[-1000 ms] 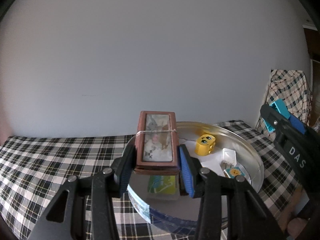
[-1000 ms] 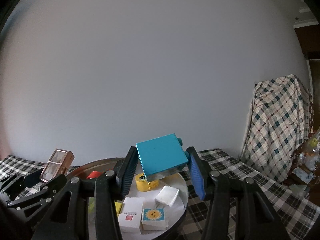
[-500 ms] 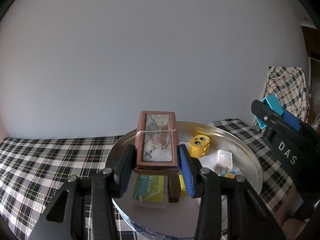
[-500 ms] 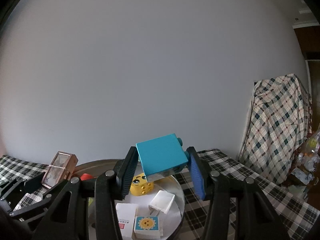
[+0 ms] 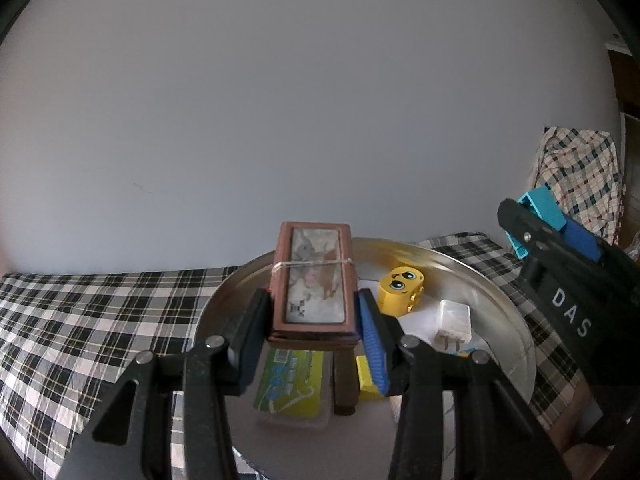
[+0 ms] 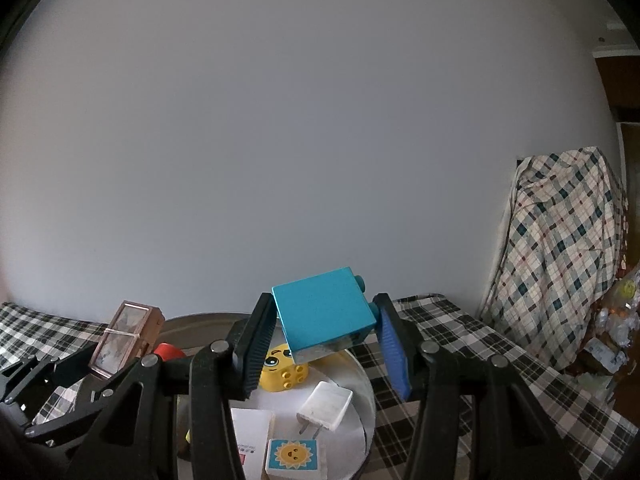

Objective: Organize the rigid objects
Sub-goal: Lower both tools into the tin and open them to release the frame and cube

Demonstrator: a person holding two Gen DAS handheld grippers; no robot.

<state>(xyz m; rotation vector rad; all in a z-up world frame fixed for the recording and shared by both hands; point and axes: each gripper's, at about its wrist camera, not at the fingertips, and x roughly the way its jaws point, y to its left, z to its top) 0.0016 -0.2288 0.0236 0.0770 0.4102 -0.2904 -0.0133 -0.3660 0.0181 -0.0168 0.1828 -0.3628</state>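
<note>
My left gripper (image 5: 314, 330) is shut on a brown framed picture box (image 5: 314, 280) with a rubber band round it, held above the round metal tray (image 5: 508, 320). My right gripper (image 6: 324, 344) is shut on a teal toy block (image 6: 324, 314), held tilted above the same tray (image 6: 366, 384). In the tray lie a yellow face block (image 5: 400, 290), a white plug charger (image 6: 326, 402), a sun tile (image 6: 292, 456), a white card box (image 6: 252, 434), a green packet (image 5: 292, 384) and a red piece (image 6: 168, 350). The picture box also shows in the right wrist view (image 6: 128, 336).
The tray sits on a black-and-white checked cloth (image 5: 88, 320). A plain grey wall stands close behind. A checked cover drapes over something tall at the right (image 6: 560, 248), with clutter beside it (image 6: 612, 328).
Both grippers have moved in over the tray with their objects still held; the tray and its contents appear nearer and more central in the left wrist view.
</note>
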